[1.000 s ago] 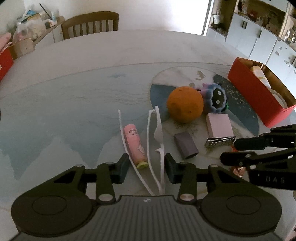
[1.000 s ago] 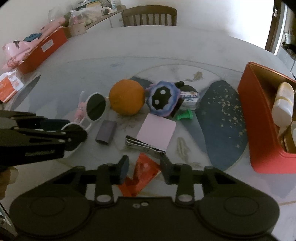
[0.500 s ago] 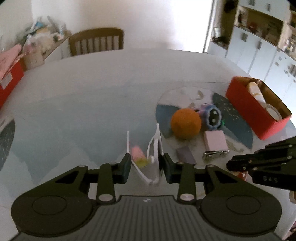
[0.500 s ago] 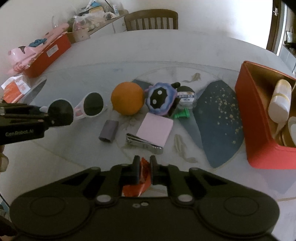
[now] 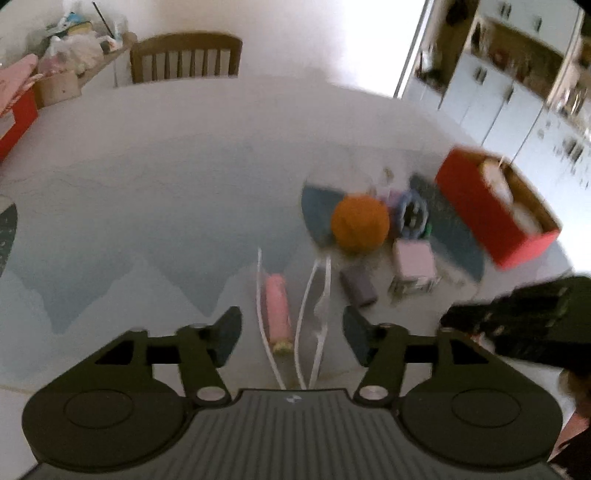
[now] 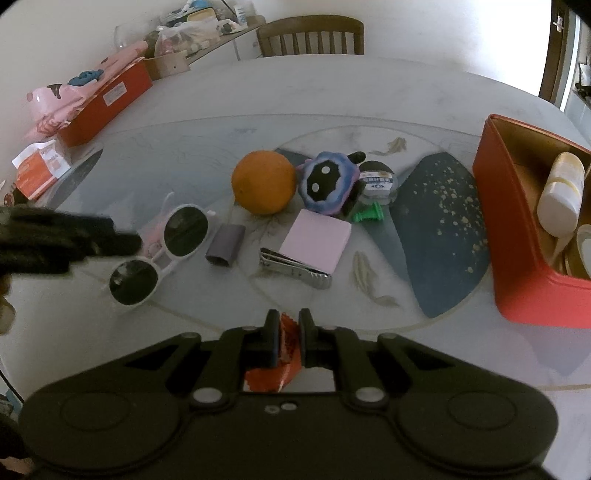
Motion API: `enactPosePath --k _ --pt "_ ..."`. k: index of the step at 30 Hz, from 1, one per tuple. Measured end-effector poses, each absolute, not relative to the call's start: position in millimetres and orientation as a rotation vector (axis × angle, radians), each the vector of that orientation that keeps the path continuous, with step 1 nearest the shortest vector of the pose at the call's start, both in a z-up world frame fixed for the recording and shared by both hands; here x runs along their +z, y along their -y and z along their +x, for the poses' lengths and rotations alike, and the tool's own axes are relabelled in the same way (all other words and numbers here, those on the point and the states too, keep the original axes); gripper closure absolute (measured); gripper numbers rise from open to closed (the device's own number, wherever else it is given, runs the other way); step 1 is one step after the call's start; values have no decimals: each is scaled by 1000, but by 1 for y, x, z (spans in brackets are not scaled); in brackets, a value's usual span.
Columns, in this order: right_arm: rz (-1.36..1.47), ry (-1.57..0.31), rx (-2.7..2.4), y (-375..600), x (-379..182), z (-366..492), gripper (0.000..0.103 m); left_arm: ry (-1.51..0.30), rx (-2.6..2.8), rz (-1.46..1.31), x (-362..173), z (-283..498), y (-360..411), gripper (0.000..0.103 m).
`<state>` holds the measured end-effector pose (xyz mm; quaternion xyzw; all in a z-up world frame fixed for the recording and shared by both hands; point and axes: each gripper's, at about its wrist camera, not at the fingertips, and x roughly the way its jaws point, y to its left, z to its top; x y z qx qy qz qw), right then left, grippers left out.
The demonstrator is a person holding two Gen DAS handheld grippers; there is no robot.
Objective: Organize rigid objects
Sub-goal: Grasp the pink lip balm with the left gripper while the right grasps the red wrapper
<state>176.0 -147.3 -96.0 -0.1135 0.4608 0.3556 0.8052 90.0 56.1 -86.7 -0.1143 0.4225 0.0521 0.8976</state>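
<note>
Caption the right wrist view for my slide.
Right gripper shut on a red foil packet, facing white round sunglasses, an orange and red box.

A wooden chair (image 6: 310,35) stands at the far edge of the table (image 6: 332,96). White cabinets (image 5: 517,110) line the right wall. A cluttered sideboard (image 6: 199,29) sits beside the chair.

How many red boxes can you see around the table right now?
2. One open red box stands on the table's right side, holding bottles. Another red box sits at the far left edge under pink items. Others may lie outside both views.
</note>
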Motion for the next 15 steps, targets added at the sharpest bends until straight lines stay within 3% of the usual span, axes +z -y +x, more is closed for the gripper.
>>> enactPosePath --k 4,6,15 --pt "-241 -988 758 147 -96 175 93 -874 140 -173 -80 100 -54 46" --pt "-242 -988 758 147 -97 175 93 -889 149 -152 -84 109 -51 72" --pt "-231 -989 756 148 -98 175 92 -939 140 -194 -103 120 -53 84"
